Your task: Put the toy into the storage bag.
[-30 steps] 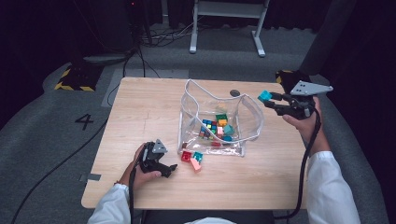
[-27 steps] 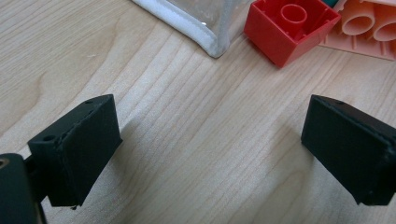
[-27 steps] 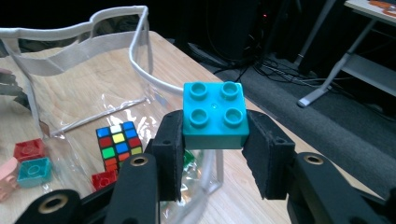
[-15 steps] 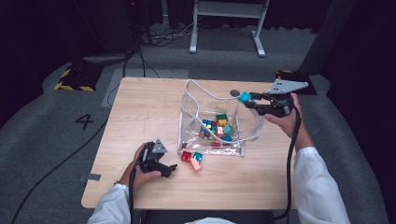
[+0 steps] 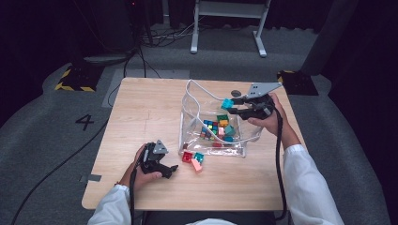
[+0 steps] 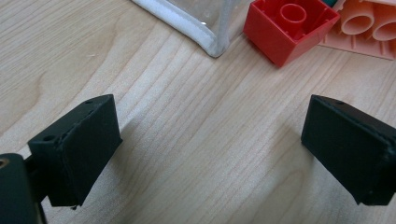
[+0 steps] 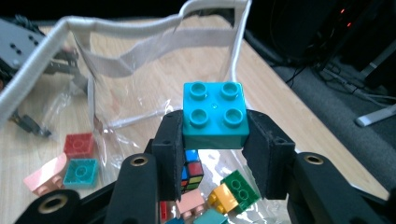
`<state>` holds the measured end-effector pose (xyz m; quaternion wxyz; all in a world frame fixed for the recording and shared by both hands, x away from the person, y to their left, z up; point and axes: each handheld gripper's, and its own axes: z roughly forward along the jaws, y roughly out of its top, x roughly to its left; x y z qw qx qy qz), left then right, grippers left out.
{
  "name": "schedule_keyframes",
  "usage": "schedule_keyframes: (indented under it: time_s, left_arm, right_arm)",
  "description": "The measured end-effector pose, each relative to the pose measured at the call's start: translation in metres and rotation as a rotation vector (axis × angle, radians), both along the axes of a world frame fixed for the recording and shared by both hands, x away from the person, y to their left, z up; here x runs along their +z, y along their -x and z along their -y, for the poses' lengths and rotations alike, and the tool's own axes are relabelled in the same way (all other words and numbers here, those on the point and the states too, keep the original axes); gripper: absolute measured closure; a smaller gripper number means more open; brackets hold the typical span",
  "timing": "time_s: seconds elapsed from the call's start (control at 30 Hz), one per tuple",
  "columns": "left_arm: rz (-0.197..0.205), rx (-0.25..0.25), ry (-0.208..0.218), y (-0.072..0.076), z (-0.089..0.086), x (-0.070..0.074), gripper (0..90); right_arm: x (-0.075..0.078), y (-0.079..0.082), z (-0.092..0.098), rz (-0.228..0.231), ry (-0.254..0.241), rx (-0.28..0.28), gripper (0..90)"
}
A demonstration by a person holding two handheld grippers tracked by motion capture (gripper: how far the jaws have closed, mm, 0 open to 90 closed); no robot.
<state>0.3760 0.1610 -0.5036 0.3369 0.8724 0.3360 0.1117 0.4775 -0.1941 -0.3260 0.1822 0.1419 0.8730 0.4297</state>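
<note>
High view: the right gripper (image 5: 233,107) is clamped on a teal brick (image 5: 227,103), held out level over the open mouth of the clear bag (image 5: 212,147), forearm coming in from the lower right. Pretty sure the step is dropping it in with the other bricks, so I'd get the brick fully past the white rim (image 5: 197,89) and a bit lower before letting go, otherwise it could bounce off the edge. The left gripper (image 5: 165,169) rests on the table (image 5: 141,108), hand wrapped around it, jaws aimed at the loose bricks beside the bag.

Left gripper view: jaws spread wide with nothing between them, just bare wood. A red brick (image 6: 289,29) and a pink brick (image 6: 369,25) lie ahead, past the tips.

Right gripper view: pads squeeze the teal brick's sides, studs up, bag contents right below.
</note>
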Motion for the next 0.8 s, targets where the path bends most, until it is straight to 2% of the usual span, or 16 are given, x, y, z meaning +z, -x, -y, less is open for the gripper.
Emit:
schedule_keyframes:
  time_s: [0.23,0.43,0.6,0.8]
  left_arm:
    - [-0.002,0.001,-0.003,0.0,0.0,0.0,4.7]
    - [-0.002,0.001,-0.004,0.001,0.0,0.0,4.6]
    - [0.001,-0.002,-0.004,0.001,-0.001,0.0,4.6]
    - [0.002,-0.001,-0.004,0.001,-0.001,0.0,4.6]
  right_arm:
    - [-0.007,-0.007,-0.014,-0.036,0.099,0.002,59.2]
    - [-0.014,-0.011,-0.024,-0.071,0.226,0.025,59.2]
    - [-0.019,-0.019,-0.028,-0.054,0.316,0.029,59.2]
    - [-0.023,-0.021,-0.031,-0.081,0.429,0.003,59.2]
